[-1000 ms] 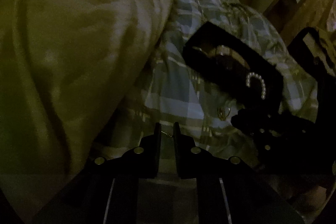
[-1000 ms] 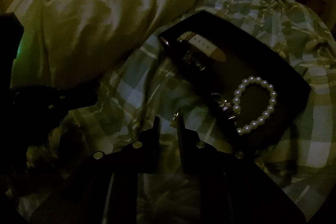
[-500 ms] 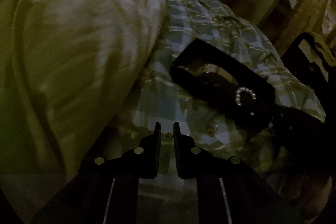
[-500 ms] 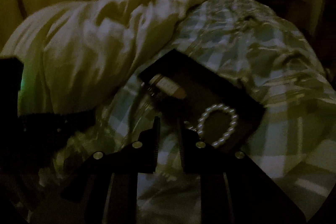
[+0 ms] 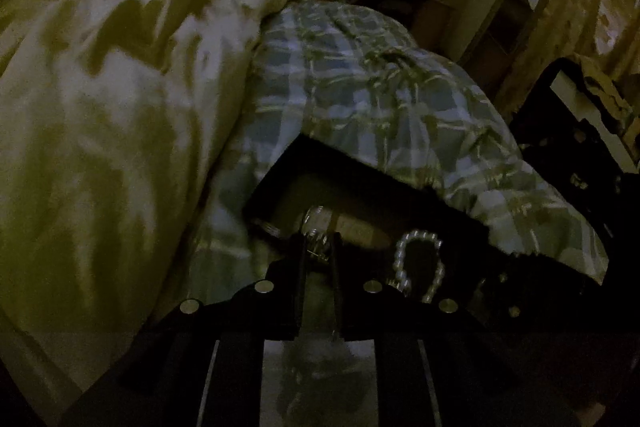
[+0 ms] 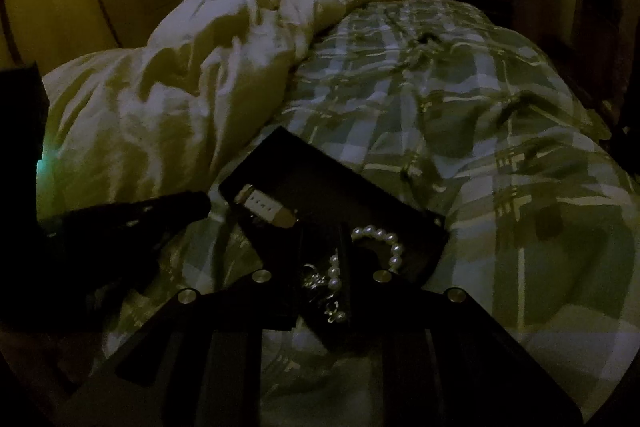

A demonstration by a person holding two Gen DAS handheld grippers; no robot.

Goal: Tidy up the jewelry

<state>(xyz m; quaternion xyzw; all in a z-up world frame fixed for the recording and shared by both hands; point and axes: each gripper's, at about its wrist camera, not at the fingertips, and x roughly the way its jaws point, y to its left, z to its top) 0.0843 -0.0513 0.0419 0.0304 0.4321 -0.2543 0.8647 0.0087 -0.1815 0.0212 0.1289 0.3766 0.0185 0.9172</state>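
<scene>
Both tools have come over the black tray (image 6: pixel 420 223) on the plaid bed cover (image 6: pixel 480 115), up from the cover beside it; likely a drop-off next; left tool (image 5: pixel 318 251) nearly closed, pinching a thin chain (image 5: pixel 316 254); right tool (image 6: pixel 322 239) narrow, cannot tell if it grips anything; pearl bracelet (image 6: pixel 380 239) and watch (image 6: pixel 266 205) in tray just ahead; trinket (image 6: pixel 320 283) between right fingers unclear; dim, tray's near edge hidden.

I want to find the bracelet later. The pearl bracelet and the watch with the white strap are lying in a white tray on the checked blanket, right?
Almost. The tray is black, not white, as the right wrist view shows. The pearl bracelet and the watch with the white strap do lie in it, on the checked blanket.
</scene>
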